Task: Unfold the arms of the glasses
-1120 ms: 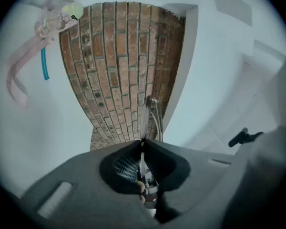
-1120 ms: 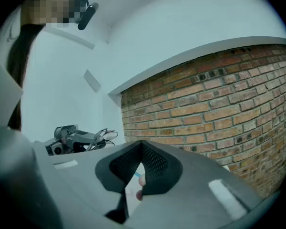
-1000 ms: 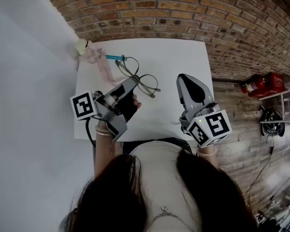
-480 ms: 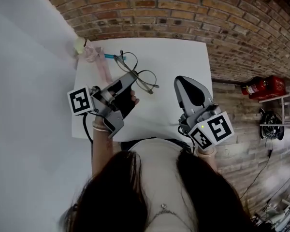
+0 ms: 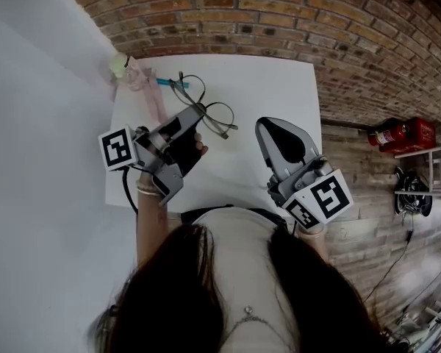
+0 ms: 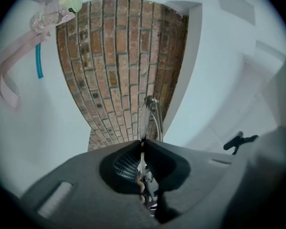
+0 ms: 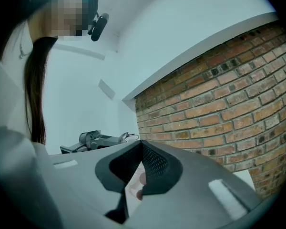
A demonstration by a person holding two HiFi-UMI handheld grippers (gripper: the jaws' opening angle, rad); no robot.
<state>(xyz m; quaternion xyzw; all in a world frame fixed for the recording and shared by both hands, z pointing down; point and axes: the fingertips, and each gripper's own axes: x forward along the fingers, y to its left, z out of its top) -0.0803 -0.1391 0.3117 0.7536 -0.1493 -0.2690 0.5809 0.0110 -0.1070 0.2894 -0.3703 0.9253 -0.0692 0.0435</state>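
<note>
White table (image 5: 279, 94), reddish-brown brick wall (image 5: 294, 20), teal pen (image 5: 164, 84), red extinguisher (image 5: 397, 127)

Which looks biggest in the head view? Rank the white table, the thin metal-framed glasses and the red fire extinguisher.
1. White table.
2. Thin metal-framed glasses and red fire extinguisher: alike; the extinguisher sits farther away, so unranked.

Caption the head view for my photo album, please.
Left claw grips wire-framed glasses over a white table; right claw hovers shut nearby.
</note>
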